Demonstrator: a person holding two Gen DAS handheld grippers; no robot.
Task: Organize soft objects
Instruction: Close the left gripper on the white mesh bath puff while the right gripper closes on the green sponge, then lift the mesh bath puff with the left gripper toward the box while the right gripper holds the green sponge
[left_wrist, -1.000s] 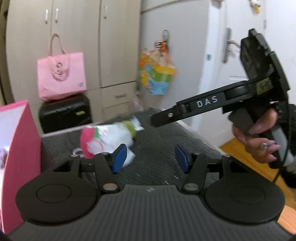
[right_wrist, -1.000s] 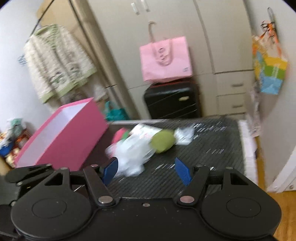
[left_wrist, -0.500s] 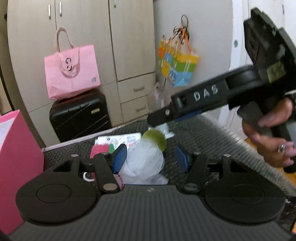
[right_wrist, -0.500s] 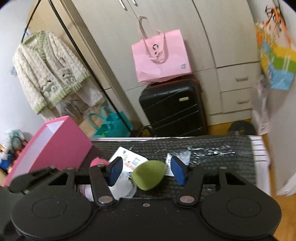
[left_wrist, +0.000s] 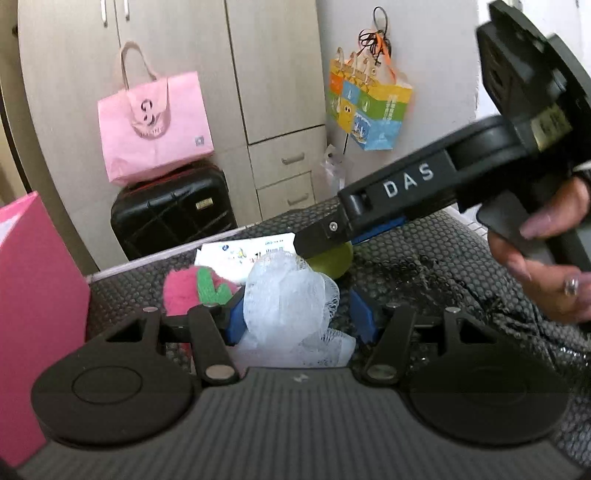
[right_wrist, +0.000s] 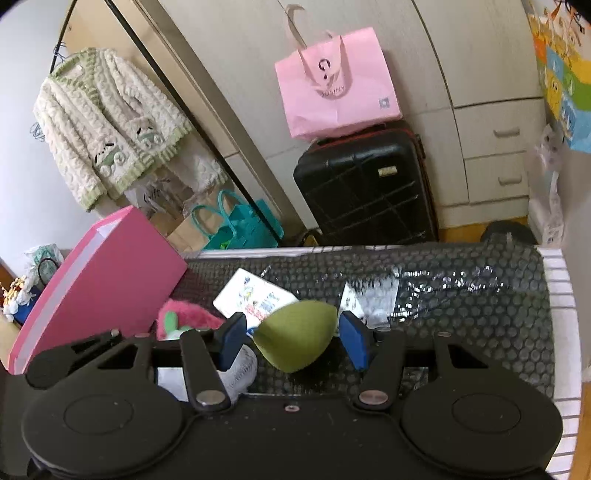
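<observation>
A white mesh bath pouf (left_wrist: 291, 295) lies on the black bubble mat (right_wrist: 461, 295), between the blue pads of my left gripper (left_wrist: 297, 319), which is open and does not squeeze it. Left of it sits a pink fuzzy toy with green trim (left_wrist: 192, 291). A green egg-shaped sponge (right_wrist: 295, 339) lies between the pads of my right gripper (right_wrist: 291, 339). Its jaws are closing, with a thin gap still showing on each side of the sponge. In the left wrist view the right gripper (left_wrist: 317, 240) reaches in over the sponge (left_wrist: 332, 260), held by a hand (left_wrist: 535, 266).
A tall pink box (right_wrist: 103, 288) stands open at the mat's left edge. White printed packets (right_wrist: 255, 295) lie behind the soft things. Beyond the table are a black suitcase (right_wrist: 365, 184) with a pink bag (right_wrist: 336, 85) on it, and cupboards.
Both grippers came forward and down onto the pile. The pouf now lies between the left pads and the green sponge between the right pads. The right jaws have narrowed.
</observation>
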